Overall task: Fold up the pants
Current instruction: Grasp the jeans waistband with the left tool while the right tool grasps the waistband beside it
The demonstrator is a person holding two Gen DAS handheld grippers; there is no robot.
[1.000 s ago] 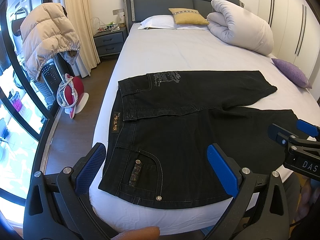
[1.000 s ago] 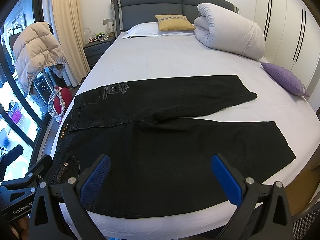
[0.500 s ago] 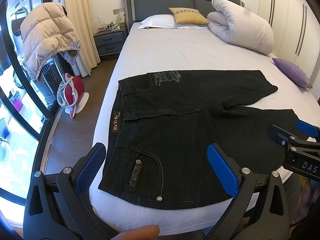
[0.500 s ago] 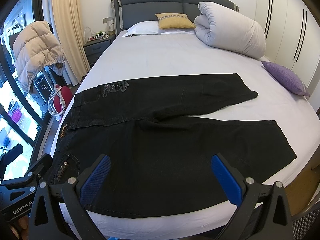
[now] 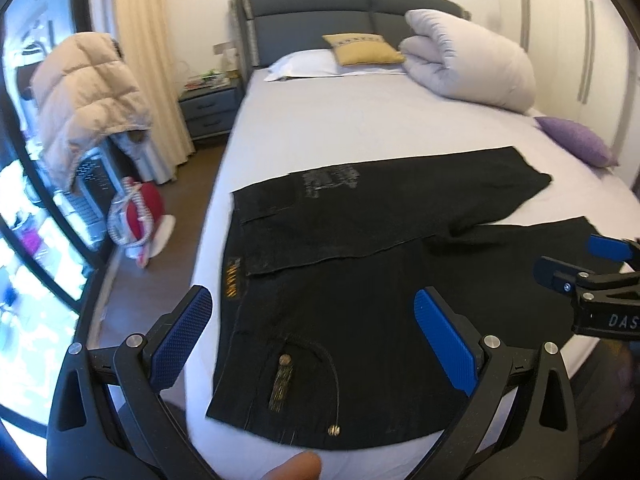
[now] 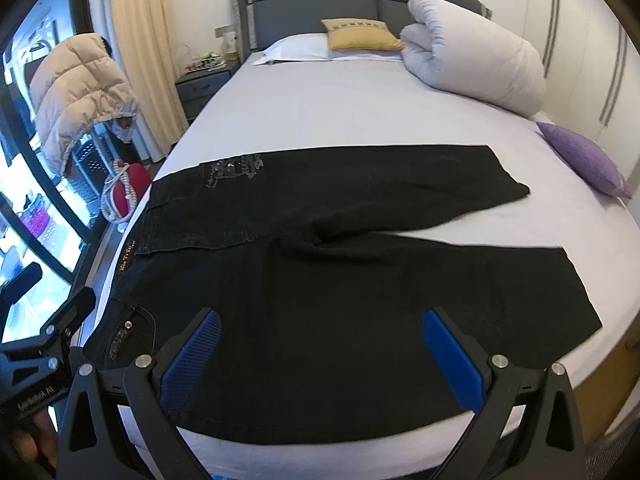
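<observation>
Right wrist view: pants [image 6: 360, 280] lie ahead of hand-held gripper [image 6: 320, 354].

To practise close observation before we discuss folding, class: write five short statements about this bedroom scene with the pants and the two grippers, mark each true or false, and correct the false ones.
1. The black pants lie spread flat on the bed. True.
2. The left gripper is shut on the waistband. False: its jaws stand wide open, holding nothing.
3. The two pant legs point toward the purple cushion side. True.
4. The right gripper is open above the pants. True.
5. The rolled white duvet lies on top of the pants. False: it sits near the headboard, apart from them.
</observation>
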